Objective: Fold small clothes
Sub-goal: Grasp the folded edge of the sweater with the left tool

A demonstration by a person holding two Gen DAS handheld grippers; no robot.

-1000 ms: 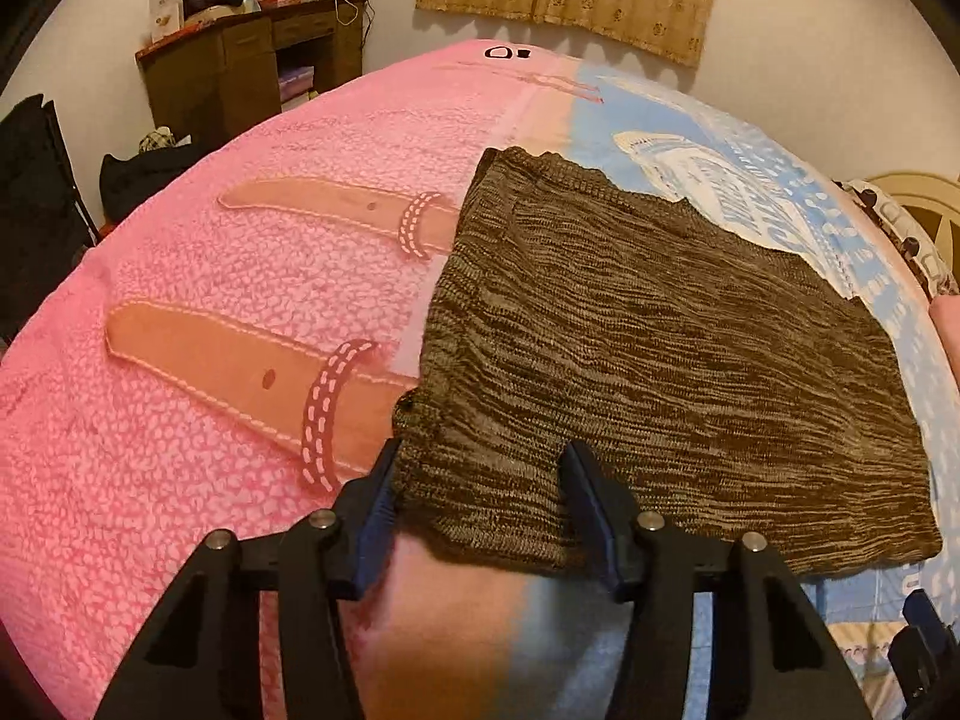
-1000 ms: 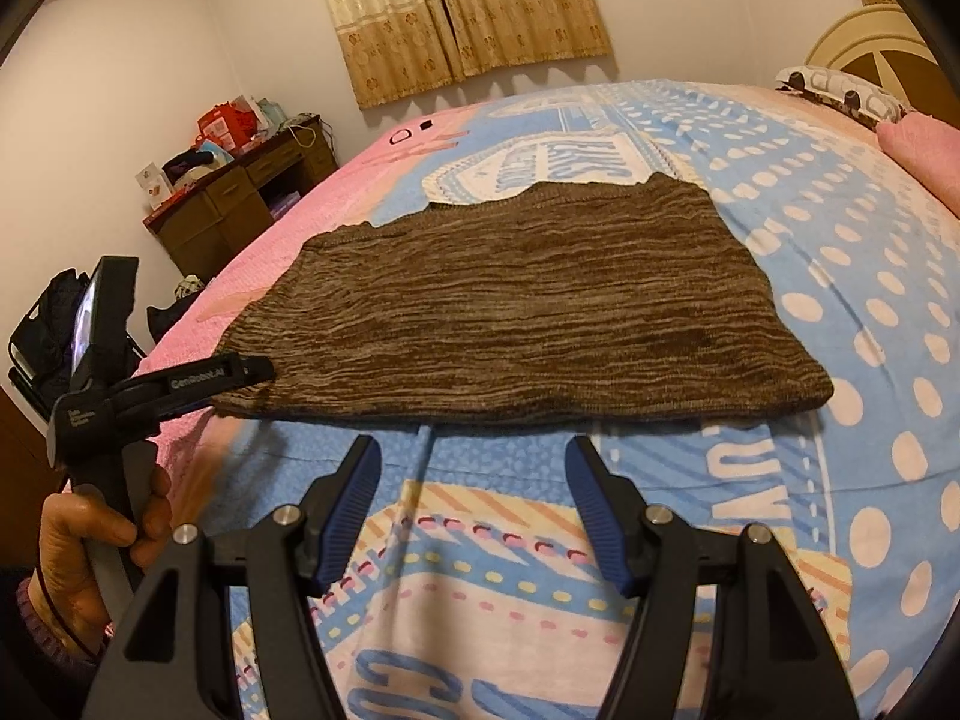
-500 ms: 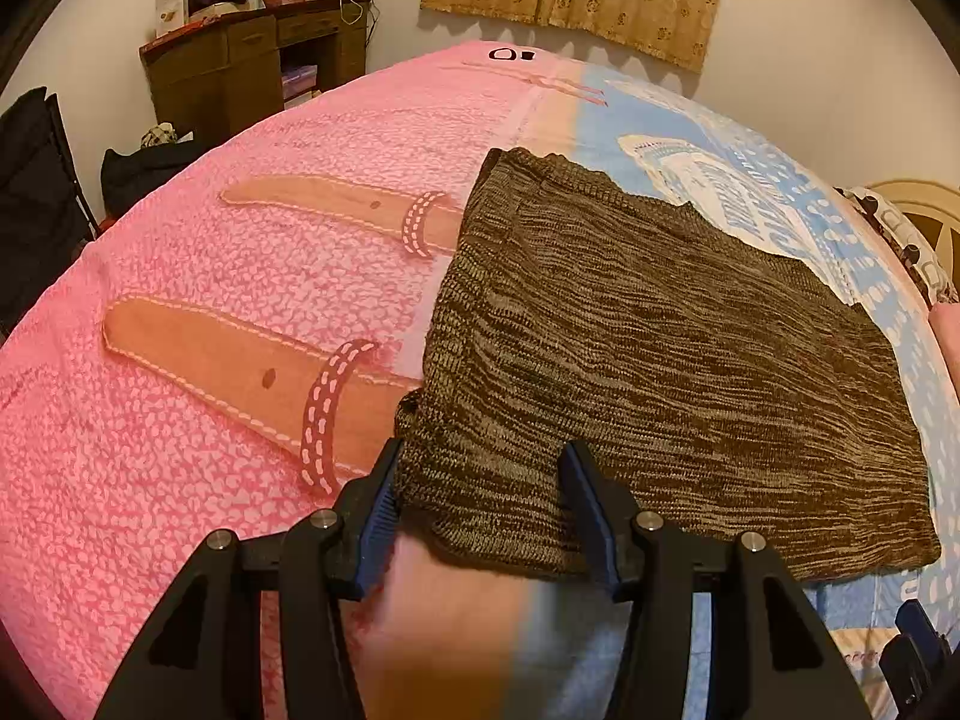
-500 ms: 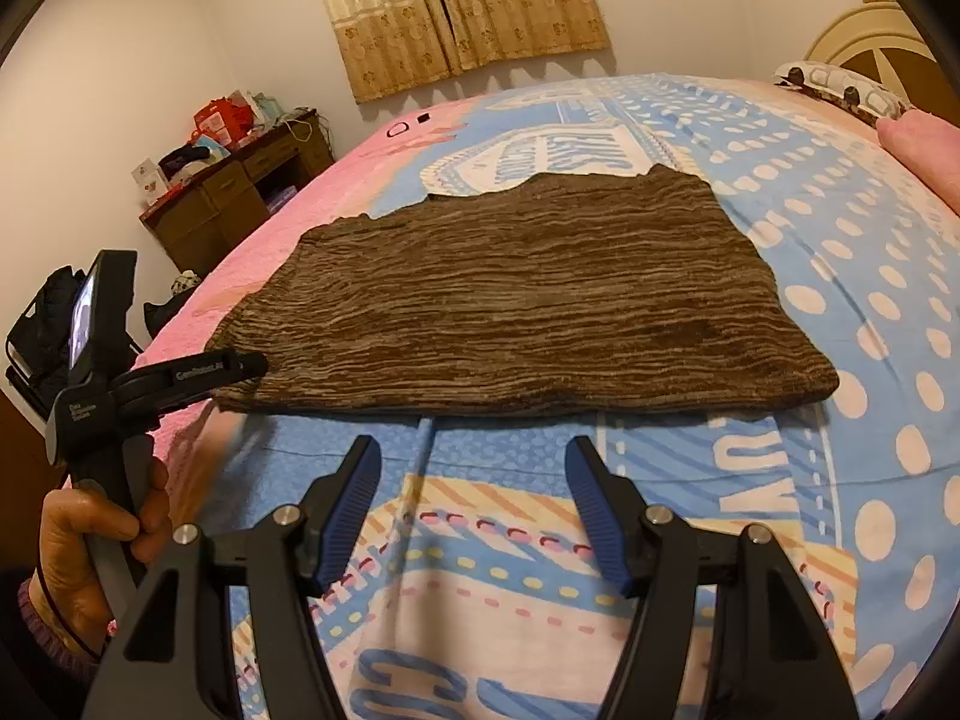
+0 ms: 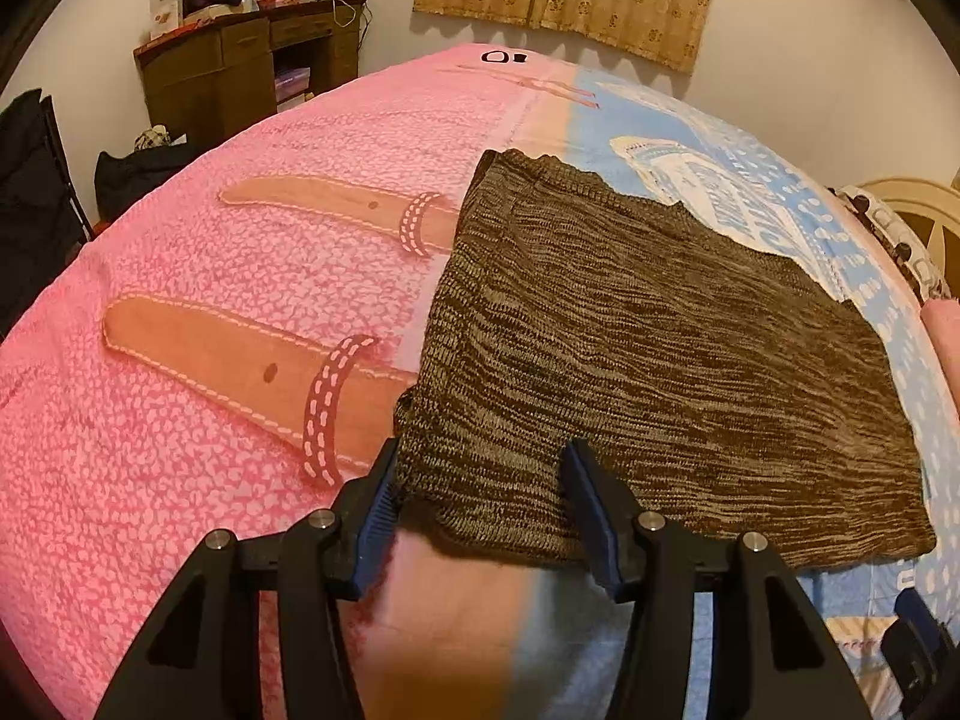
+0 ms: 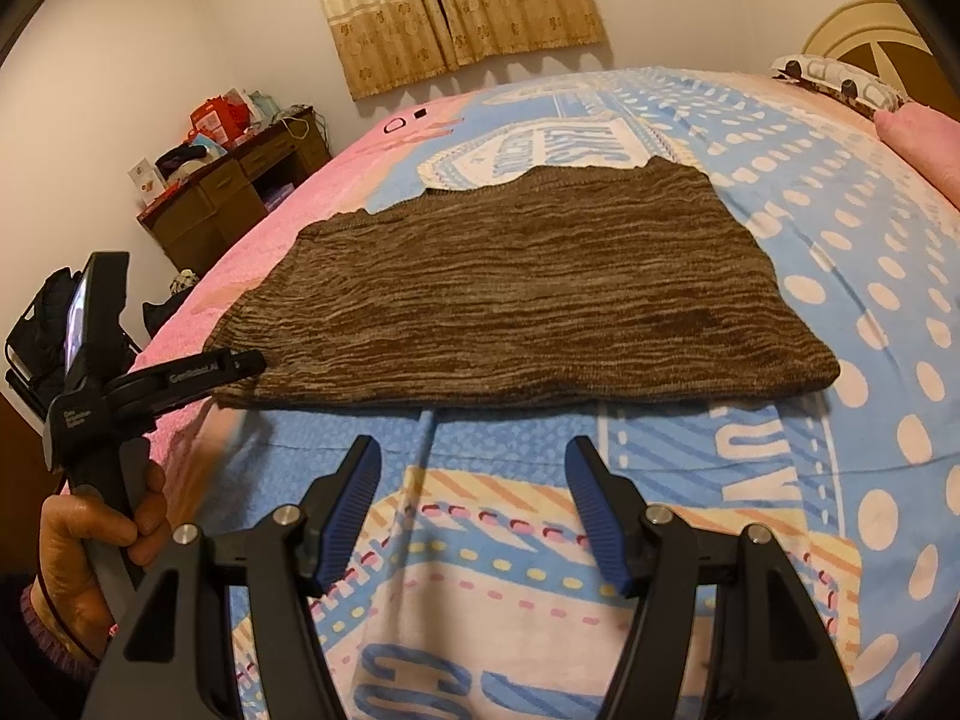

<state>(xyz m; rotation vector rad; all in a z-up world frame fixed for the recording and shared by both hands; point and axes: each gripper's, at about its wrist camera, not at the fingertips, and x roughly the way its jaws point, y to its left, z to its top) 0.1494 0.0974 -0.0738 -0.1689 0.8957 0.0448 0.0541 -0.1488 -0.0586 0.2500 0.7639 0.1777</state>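
A brown marled knit garment (image 5: 648, 360) lies flat on the bed; it also shows in the right wrist view (image 6: 522, 294). My left gripper (image 5: 480, 492) is open, its jaws standing either side of the garment's near left corner, just above the cloth. In the right wrist view the left gripper (image 6: 240, 367) reaches that same corner from the left. My right gripper (image 6: 471, 489) is open and empty, hovering over the blanket a little short of the garment's near edge.
The bed is covered by a pink and blue patterned blanket (image 5: 180, 312). A brown desk (image 5: 240, 72) with clutter stands by the far wall. Curtains (image 6: 456, 6) hang at the back. A pink pillow (image 6: 924, 138) lies at the right.
Both grippers have edged slightly forward towards the garment's near edge. The garment has not moved and both grippers stay open.
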